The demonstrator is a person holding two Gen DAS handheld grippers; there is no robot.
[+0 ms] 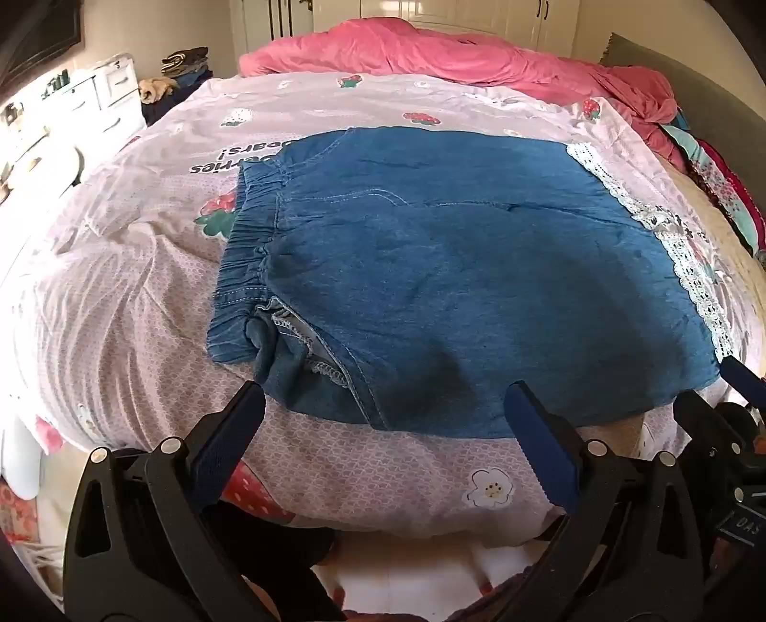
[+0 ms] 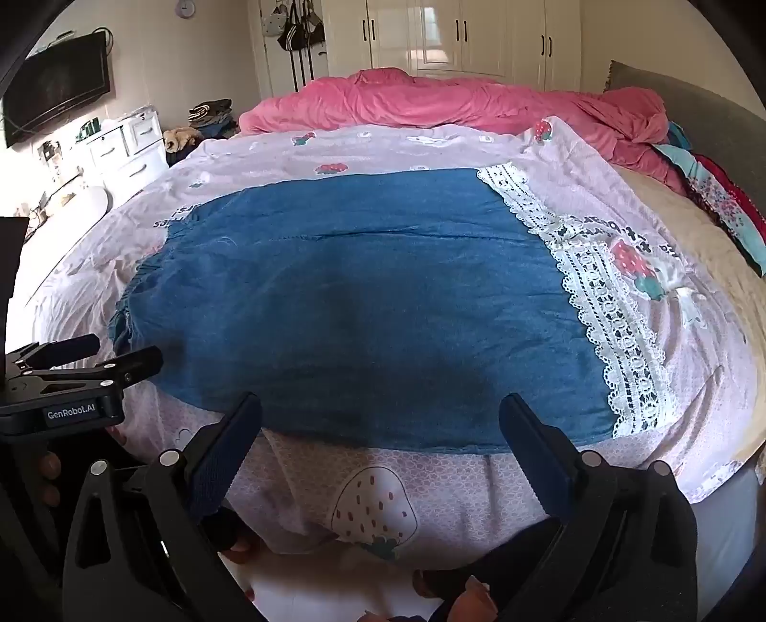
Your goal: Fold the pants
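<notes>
Blue denim pants point(image 1: 455, 268) lie flat on a pink strawberry-print bed sheet point(image 1: 143, 296), elastic waistband point(image 1: 249, 253) to the left, white lace hem point(image 1: 689, 268) to the right. My left gripper point(image 1: 383, 416) hovers open above the near edge by the waistband end, nothing between its fingers. In the right wrist view the pants point(image 2: 364, 306) fill the middle, lace hem point(image 2: 603, 306) on the right. My right gripper point(image 2: 380, 421) stands open over the near edge, holding nothing. The left gripper point(image 2: 86, 368) shows at that view's left edge.
A crumpled pink duvet point(image 2: 455, 100) lies across the far side of the bed. Colourful clothes point(image 2: 718, 205) pile at the right by a grey headboard point(image 2: 689, 95). White drawers point(image 2: 129, 143) and a wall television point(image 2: 57, 91) stand left; wardrobes point(image 2: 459, 38) behind.
</notes>
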